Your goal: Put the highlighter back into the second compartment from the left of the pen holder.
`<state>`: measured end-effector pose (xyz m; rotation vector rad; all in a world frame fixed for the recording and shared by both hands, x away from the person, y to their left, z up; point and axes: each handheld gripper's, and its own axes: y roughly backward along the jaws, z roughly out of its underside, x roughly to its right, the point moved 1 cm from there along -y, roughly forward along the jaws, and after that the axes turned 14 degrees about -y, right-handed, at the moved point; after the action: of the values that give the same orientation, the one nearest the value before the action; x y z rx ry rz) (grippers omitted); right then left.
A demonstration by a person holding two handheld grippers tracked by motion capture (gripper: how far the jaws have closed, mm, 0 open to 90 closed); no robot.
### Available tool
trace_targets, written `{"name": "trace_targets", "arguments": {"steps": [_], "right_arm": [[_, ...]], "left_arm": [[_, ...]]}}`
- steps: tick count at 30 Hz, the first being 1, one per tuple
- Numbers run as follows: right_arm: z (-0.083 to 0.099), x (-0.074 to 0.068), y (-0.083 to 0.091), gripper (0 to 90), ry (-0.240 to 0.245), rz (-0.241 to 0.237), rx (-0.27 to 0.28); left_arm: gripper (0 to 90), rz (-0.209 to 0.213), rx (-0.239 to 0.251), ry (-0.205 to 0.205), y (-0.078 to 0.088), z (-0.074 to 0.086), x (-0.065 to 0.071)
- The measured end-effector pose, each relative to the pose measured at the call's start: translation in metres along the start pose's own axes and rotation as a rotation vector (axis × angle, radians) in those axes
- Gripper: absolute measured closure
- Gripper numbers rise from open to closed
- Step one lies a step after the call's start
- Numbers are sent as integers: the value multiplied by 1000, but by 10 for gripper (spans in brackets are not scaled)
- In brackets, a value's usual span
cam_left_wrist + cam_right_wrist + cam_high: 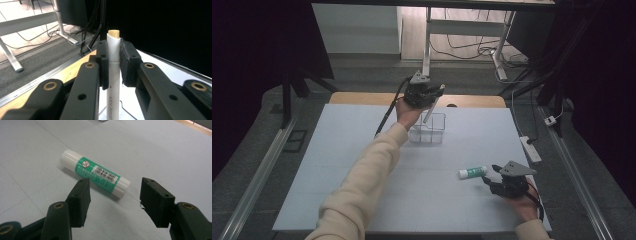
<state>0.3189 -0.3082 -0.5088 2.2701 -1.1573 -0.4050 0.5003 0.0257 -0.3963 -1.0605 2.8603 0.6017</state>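
We are looking down on a table covered with a pale blue sheet, with a person's arms coming in from the near edge. The left gripper is hovering over the far middle of the table, above a clear plastic organizer with open compartments. Its jaws are clamping tight on a white marker pen; in the left gripper view we are seeing the pen standing upright between the two black pads, its tan tip poking out above them and its barrel running down below. From above, the pen is slanting down toward the organizer's rim, though we cannot tell whether it is touching it.

The right gripper is resting low near the right front corner of the table. Its jaws are standing apart and gripping nothing. A glue stick, white with a green label and barcode, is lying on its side on the sheet just beyond the jaw tips, apart from both pads, well away from the organizer.
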Motion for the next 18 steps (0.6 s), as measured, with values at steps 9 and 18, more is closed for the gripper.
{"name": "trace_targets", "arguments": {"steps": [9, 18], "right_arm": [[1, 1, 1, 407, -1, 2, -1], [1, 0, 1, 407, 1, 3, -4]], "left_arm": [[620, 19, -61, -2, 4, 13, -5], [572, 62, -100, -48, 16, 17, -1]]}}
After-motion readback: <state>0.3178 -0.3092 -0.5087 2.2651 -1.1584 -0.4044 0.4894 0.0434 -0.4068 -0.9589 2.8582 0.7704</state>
